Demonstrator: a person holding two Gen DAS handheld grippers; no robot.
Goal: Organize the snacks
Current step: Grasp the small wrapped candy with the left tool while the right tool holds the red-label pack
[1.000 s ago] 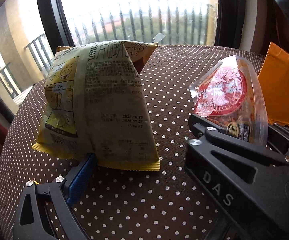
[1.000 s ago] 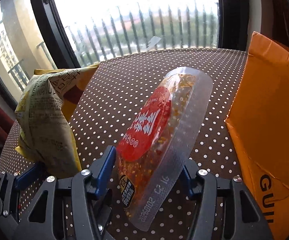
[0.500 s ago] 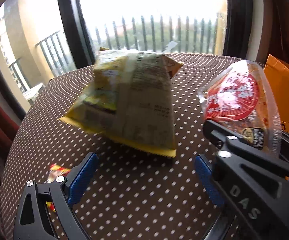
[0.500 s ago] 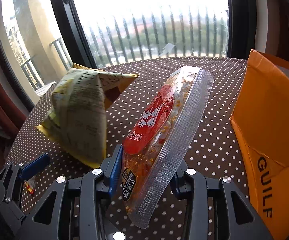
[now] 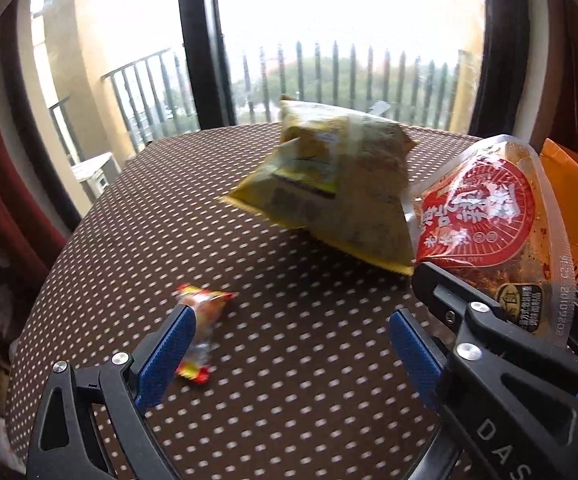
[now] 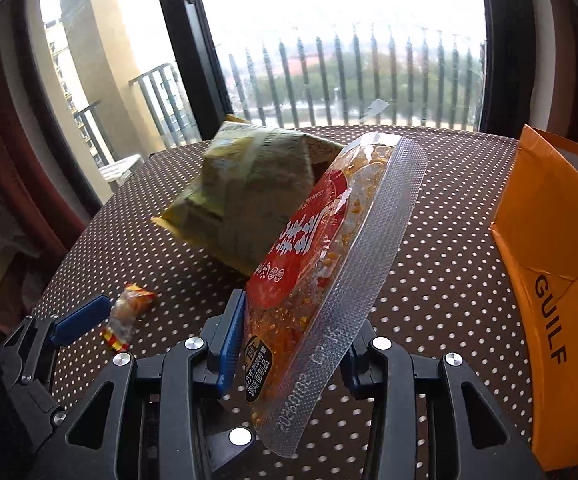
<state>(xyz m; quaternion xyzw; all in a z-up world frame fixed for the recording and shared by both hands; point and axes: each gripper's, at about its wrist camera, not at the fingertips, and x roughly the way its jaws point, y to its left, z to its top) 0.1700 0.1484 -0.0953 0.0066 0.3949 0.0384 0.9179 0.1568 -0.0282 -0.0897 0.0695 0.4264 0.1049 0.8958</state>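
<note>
My right gripper point(image 6: 291, 340) is shut on a clear pouch with a red label point(image 6: 329, 264) and holds it upright above the table; the pouch also shows in the left wrist view point(image 5: 489, 224). My left gripper point(image 5: 289, 344) is open and empty. A yellow-green snack bag point(image 5: 337, 188) lies on the dotted table ahead of it, blurred, also seen in the right wrist view point(image 6: 249, 200). A small red-yellow candy point(image 5: 203, 316) lies by my left finger point(image 5: 165, 356), and shows in the right wrist view point(image 6: 129, 312).
An orange cardboard box point(image 6: 549, 264) stands open at the table's right side, also in the left wrist view point(image 5: 577, 200). The round brown dotted table point(image 5: 169, 208) ends at a window with railings behind. Clutter lies off the table's left edge.
My left gripper let go of the yellow-green bag and pulled back; the bag now lies farther away. The small candy has come into view. The right gripper still holds the pouch.
</note>
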